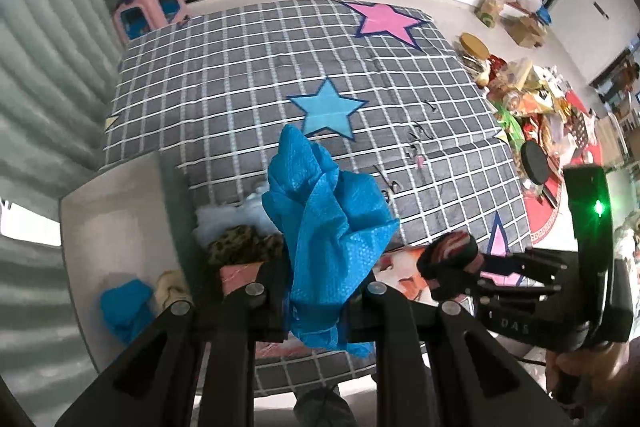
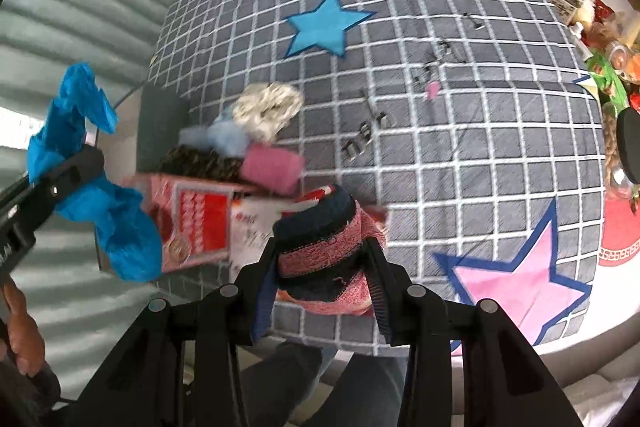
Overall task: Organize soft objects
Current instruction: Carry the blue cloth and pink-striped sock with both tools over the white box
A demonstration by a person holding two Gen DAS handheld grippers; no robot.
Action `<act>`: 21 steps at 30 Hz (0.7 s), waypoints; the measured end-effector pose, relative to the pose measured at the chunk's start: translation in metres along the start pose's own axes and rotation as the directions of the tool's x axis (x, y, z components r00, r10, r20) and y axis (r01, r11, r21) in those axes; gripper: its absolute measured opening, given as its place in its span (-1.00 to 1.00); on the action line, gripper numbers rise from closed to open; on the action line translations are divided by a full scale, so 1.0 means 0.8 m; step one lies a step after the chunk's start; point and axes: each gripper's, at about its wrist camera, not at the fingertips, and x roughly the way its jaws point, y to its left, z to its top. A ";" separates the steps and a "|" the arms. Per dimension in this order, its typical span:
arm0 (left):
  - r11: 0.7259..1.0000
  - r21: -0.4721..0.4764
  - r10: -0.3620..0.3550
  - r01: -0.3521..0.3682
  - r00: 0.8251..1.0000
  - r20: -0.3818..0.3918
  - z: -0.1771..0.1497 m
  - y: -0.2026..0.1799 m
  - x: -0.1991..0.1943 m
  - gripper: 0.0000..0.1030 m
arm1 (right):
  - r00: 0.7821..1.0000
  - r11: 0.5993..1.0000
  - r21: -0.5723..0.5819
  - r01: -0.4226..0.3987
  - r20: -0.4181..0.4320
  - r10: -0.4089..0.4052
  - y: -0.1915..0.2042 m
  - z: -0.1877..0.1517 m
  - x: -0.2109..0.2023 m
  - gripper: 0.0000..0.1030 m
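Note:
My left gripper (image 1: 320, 291) is shut on a crumpled blue cloth (image 1: 324, 235), held above a pale bin (image 1: 120, 219) at the left of the bed; the cloth also shows in the right wrist view (image 2: 100, 211). The bin holds another blue cloth (image 1: 126, 309) and a cream item (image 1: 172, 291). My right gripper (image 2: 324, 267) is shut on a rolled red-and-navy sock (image 2: 324, 247), also seen in the left wrist view (image 1: 448, 253). A red carton (image 2: 192, 227) holds a camouflage item (image 2: 196, 163), a pink roll (image 2: 272, 167), a light blue cloth (image 2: 228, 139) and a cream scrunchie (image 2: 268, 107).
A grey checked blanket (image 1: 280, 67) with pink and blue stars covers the bed. Small dark clips (image 2: 368, 135) lie on it. A pink stool (image 1: 148, 7) stands beyond the bed. Cluttered goods (image 1: 532, 95) crowd the floor at right. A corrugated wall (image 1: 44, 107) runs along the left.

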 end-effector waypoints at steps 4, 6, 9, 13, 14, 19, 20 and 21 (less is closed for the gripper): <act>0.999 -0.053 0.010 -0.009 1.000 0.011 -0.016 0.026 -0.010 -0.63 | 1.000 0.999 -0.047 -0.014 -0.023 0.013 0.031 -0.014 0.007 -0.17; 0.997 -0.082 0.016 -0.014 1.000 0.017 -0.025 0.039 -0.015 -0.63 | 0.999 0.997 -0.073 -0.019 -0.034 0.016 0.046 -0.019 0.012 -0.17; 0.993 -0.114 0.022 -0.020 0.999 0.023 -0.038 0.056 -0.022 -0.63 | 0.998 0.993 -0.119 -0.026 -0.052 0.020 0.071 -0.028 0.018 -0.17; 0.987 -0.156 0.034 -0.029 0.999 0.026 -0.054 0.078 -0.029 -0.63 | 0.997 0.984 -0.177 -0.034 -0.073 0.022 0.102 -0.037 0.026 -0.17; 0.986 -0.165 0.035 -0.031 0.999 0.026 -0.058 0.084 -0.030 -0.63 | 0.997 0.981 -0.191 -0.036 -0.078 0.022 0.110 -0.038 0.028 -0.17; 0.975 -0.218 0.055 -0.047 0.998 0.027 -0.080 0.116 -0.037 -0.63 | 0.995 0.966 -0.255 -0.040 -0.098 0.016 0.145 -0.044 0.037 -0.17; 0.973 -0.224 0.058 -0.050 0.998 0.026 -0.083 0.120 -0.038 -0.63 | 0.995 0.963 -0.266 -0.041 -0.103 0.014 0.152 -0.046 0.039 -0.17; 0.971 -0.233 0.061 -0.054 0.998 0.023 -0.087 0.127 -0.038 -0.63 | 0.994 0.961 -0.275 -0.041 -0.105 0.012 0.158 -0.047 0.041 -0.17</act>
